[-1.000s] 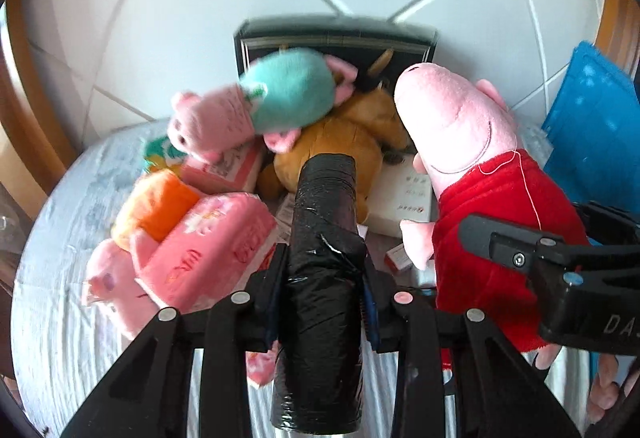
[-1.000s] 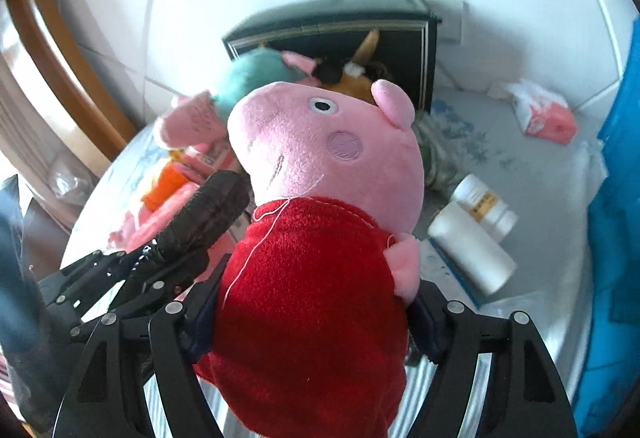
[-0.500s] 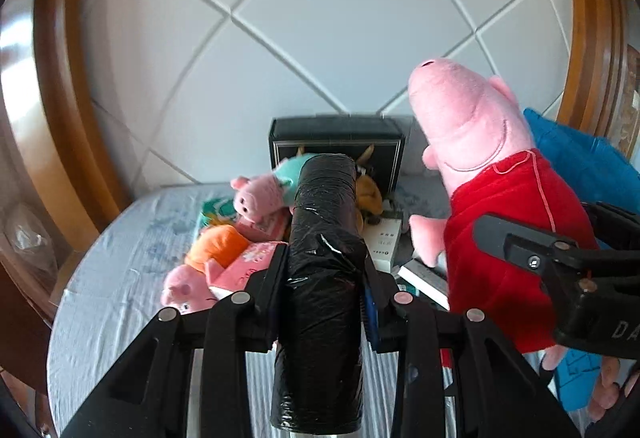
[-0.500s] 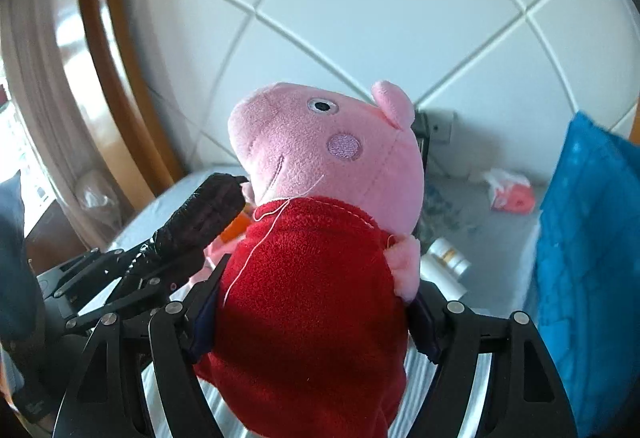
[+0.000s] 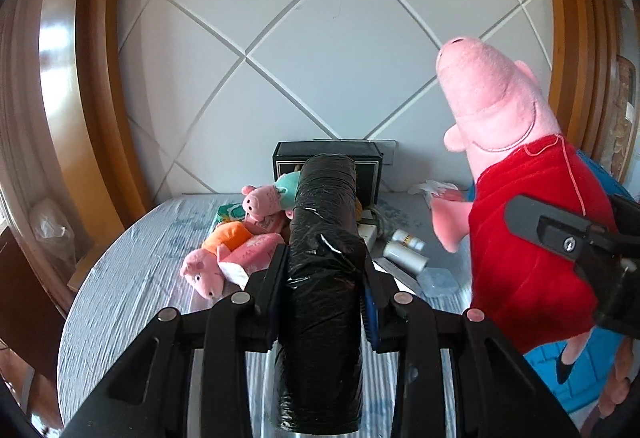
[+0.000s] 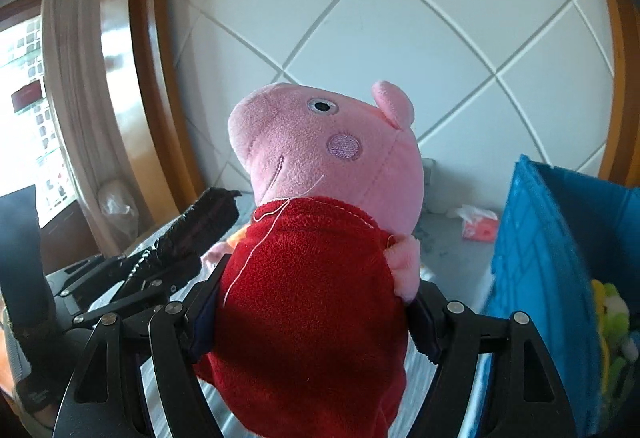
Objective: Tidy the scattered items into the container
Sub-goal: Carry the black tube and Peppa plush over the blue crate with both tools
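Red plush fills the right gripper (image 6: 312, 322): its jaws pinch the body of a pink pig toy in a red dress (image 6: 316, 278), one pad on each flank, with the pink head upright above them and a loose white thread trailing from the collar. Black plastic film wraps the roll of bin bags (image 5: 322, 278) that the left gripper (image 5: 324, 302) clamps at the middle, jaws narrow and pressed against its sides, the roll running lengthwise between the fingers and reaching past them at both ends. In the left wrist view the pig toy hangs at the right, just beside the roll, held up clear of the table.

Beyond the jaws lies a round table under a pale blue-grey cloth (image 5: 132, 278). On it, a small pig plush in an orange dress (image 5: 212, 258) lies against a pink tissue pack (image 5: 248, 254), and behind them a pig plush in a teal top (image 5: 272, 194) leans on a black box (image 5: 326, 154) set against the wall. White bottles (image 5: 404, 250) lie on their sides near the middle of the table. To the right stands a blue plastic crate (image 6: 560, 258), with something green and yellow inside it. A small pink packet (image 6: 480, 226) sits on the cloth near the crate's far corner. White panels with diagonal seams (image 5: 320, 38) back the scene, framed in brown wood.
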Demonstrator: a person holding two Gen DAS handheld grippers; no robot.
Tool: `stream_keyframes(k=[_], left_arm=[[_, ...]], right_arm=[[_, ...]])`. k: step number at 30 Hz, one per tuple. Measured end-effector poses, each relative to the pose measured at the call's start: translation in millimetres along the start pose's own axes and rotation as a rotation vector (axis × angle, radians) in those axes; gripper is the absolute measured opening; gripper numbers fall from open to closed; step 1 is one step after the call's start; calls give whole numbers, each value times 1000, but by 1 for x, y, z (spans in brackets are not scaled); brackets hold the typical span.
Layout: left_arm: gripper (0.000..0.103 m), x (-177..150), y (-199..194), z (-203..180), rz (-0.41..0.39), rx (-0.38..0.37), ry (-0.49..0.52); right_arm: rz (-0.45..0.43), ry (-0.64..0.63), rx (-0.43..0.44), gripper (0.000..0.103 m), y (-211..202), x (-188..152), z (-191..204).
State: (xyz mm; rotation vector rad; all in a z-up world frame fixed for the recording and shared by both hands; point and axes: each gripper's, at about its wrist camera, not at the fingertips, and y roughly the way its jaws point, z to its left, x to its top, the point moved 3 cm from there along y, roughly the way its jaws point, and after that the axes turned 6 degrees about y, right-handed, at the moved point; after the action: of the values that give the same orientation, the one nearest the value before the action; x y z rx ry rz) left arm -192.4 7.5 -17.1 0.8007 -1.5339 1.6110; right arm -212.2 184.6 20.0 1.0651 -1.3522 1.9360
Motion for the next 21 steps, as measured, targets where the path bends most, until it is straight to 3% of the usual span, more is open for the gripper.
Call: stream_keyframes(k=[12, 21], left_arm=[[31, -16, -60, -20, -67, -109, 29], [31, -14, -81, -62, -84, -177, 68]], right_arm=[[-77, 24, -124, 76, -85, -23, 1], [-108, 46, -204, 76, -133, -37, -17]])
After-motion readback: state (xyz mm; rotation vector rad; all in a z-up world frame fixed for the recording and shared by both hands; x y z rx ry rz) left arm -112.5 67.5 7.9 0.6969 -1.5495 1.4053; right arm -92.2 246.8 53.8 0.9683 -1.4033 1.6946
